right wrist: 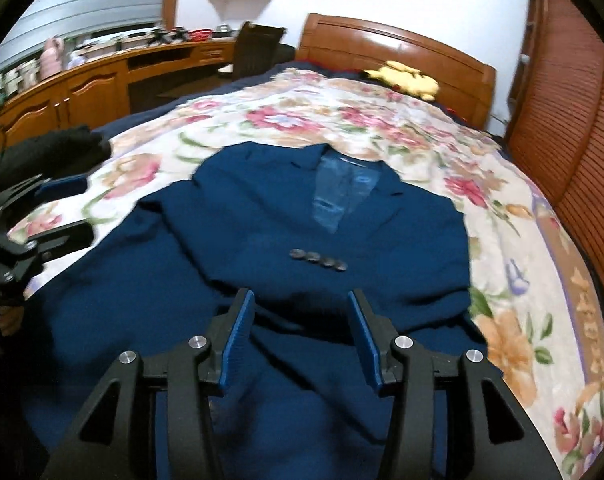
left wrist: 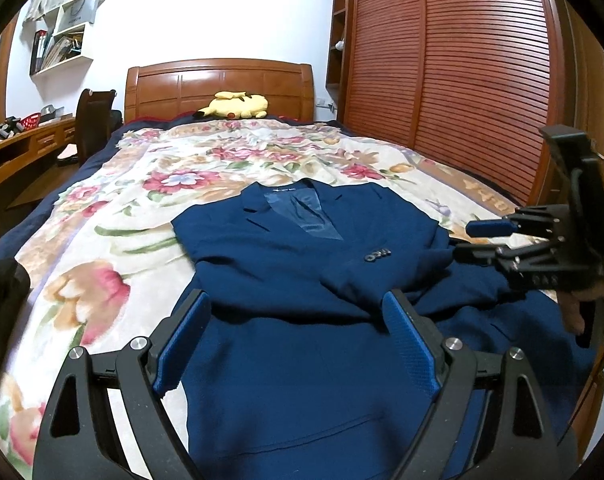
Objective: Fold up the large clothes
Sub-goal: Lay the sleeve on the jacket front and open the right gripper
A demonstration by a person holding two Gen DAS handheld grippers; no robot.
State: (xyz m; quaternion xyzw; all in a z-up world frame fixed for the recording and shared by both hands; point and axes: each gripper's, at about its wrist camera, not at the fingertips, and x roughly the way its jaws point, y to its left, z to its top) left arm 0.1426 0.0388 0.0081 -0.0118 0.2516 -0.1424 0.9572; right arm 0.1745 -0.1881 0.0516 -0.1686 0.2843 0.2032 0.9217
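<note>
A navy blue suit jacket [left wrist: 302, 248] [right wrist: 262, 232] lies face up on the floral blanket [left wrist: 114, 208] of a bed, collar toward the headboard. One sleeve is folded across its front, its cuff buttons [left wrist: 376, 256] [right wrist: 318, 260] showing. My left gripper [left wrist: 298, 308] hovers open over the jacket's lower middle, nothing between its blue pads [left wrist: 186, 340]. My right gripper [right wrist: 300, 300] is open too, just above the folded sleeve, its pads apart and gripping no cloth. Each gripper shows in the other's view: the right gripper [left wrist: 468, 240] at the jacket's right edge, the left gripper [right wrist: 82, 208] at its left.
A yellow plush toy [left wrist: 238, 106] [right wrist: 406, 76] rests by the wooden headboard [left wrist: 222, 84]. A slatted wooden wardrobe [left wrist: 454, 60] runs along the bed's right side. A desk [right wrist: 102, 76] and a dark chair [left wrist: 94, 120] stand to the left. Dark cloth [right wrist: 62, 144] lies at the bed's left edge.
</note>
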